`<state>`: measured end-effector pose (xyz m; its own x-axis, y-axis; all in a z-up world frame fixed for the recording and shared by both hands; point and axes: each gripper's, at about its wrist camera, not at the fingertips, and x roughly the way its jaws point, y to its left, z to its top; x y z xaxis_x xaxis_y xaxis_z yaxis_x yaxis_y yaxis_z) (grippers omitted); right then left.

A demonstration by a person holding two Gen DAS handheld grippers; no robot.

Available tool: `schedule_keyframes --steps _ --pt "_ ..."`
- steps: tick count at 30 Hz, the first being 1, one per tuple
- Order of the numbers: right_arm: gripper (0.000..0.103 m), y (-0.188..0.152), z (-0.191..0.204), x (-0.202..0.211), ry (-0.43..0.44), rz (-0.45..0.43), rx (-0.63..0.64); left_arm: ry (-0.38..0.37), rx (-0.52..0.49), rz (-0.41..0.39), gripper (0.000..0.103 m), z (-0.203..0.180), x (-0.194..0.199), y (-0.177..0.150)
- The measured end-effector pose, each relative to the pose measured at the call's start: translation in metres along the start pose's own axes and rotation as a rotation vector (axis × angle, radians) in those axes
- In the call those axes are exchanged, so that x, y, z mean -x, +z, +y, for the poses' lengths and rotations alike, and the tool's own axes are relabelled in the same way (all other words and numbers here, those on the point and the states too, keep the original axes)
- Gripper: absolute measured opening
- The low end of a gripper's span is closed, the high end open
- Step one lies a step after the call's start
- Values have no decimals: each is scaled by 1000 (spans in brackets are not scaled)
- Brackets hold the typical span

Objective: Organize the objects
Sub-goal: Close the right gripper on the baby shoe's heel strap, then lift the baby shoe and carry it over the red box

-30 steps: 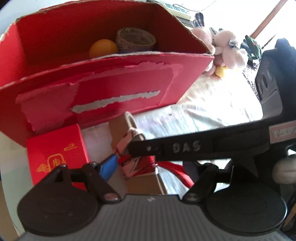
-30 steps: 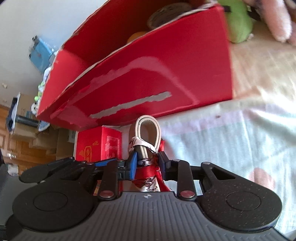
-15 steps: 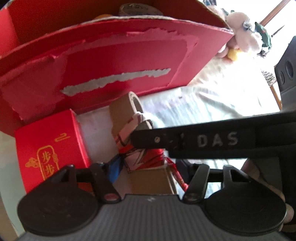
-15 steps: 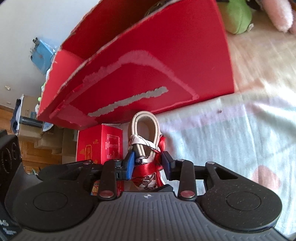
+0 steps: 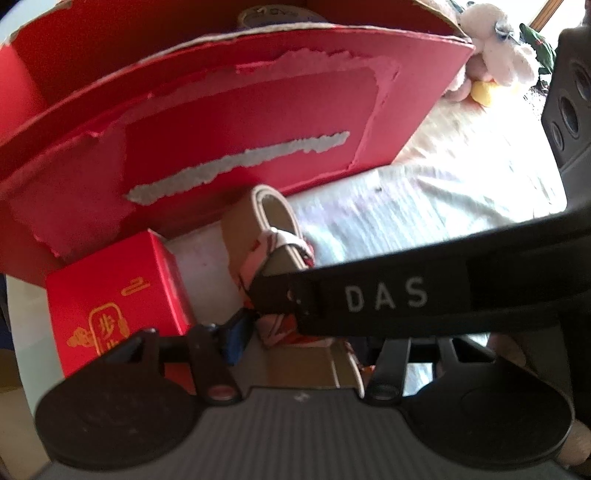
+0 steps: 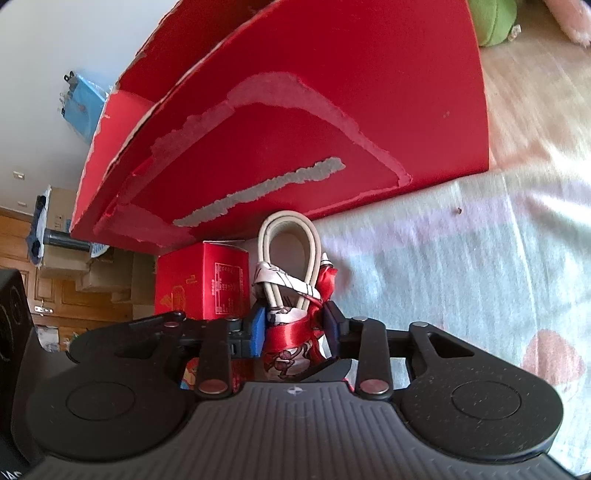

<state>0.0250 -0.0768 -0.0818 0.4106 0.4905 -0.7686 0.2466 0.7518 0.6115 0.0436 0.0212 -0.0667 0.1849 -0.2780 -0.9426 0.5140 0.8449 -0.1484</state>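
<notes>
A big red cardboard box (image 5: 229, 122) (image 6: 332, 122) stands on a pale cloth-covered surface. In front of it is a beige bag with a looped handle (image 6: 288, 236) (image 5: 273, 206) tied with a red-and-white scarf (image 6: 291, 332). My right gripper (image 6: 295, 325) is shut on the scarf-wrapped handle base; its black finger marked DAS (image 5: 388, 299) crosses the left wrist view. My left gripper (image 5: 306, 343) sits around the bag's body from the side, jaws apart; its right finger is hidden behind the right gripper. A small red carton (image 5: 110, 295) (image 6: 207, 284) stands just left of the bag.
A tape roll (image 5: 273, 14) peeks over the box rim. Pink and white plush toys (image 5: 495, 48) and a yellow item (image 5: 480, 92) lie right of the box. A green plush (image 6: 491, 22) is beyond the box. Wooden cabinets (image 6: 74, 295) are far left.
Both grippers with the bag have sunk lower and closer to the box front; the box interior and the orange ball have dropped out of view. The right gripper's hold is unchanged.
</notes>
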Motion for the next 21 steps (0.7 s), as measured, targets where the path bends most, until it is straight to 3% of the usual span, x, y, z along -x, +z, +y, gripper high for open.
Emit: schedule_keyframes --steps 21 --pt "32 -2 -8 16 -29 -42 -53 -9 -120 6 49 -24 0 12"
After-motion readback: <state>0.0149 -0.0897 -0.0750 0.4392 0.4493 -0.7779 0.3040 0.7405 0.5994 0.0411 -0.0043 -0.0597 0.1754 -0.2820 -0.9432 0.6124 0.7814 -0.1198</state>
